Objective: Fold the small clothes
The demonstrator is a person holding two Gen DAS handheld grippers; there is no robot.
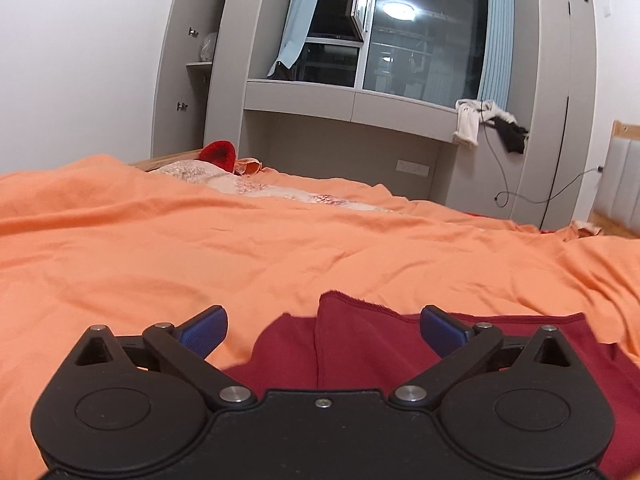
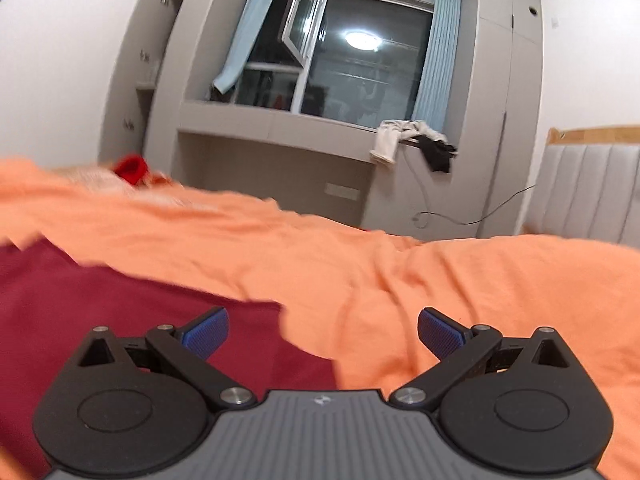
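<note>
Dark red garment, lower centre of frame, flat on orange bedcover; raised fold directly between fingers of left gripper, released, nearer. Right gripper released, garment edge lower left; blurred, contact uncertain.

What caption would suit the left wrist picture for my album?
Open left hand-held gripper poised over a dark red garment lying on an orange bedsheet.

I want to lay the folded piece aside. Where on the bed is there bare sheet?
Bare orange sheet runs between the maroon garment and the patterned cloth with the red hat. Both grippers, left and right, crowd the garment's edge.
</note>
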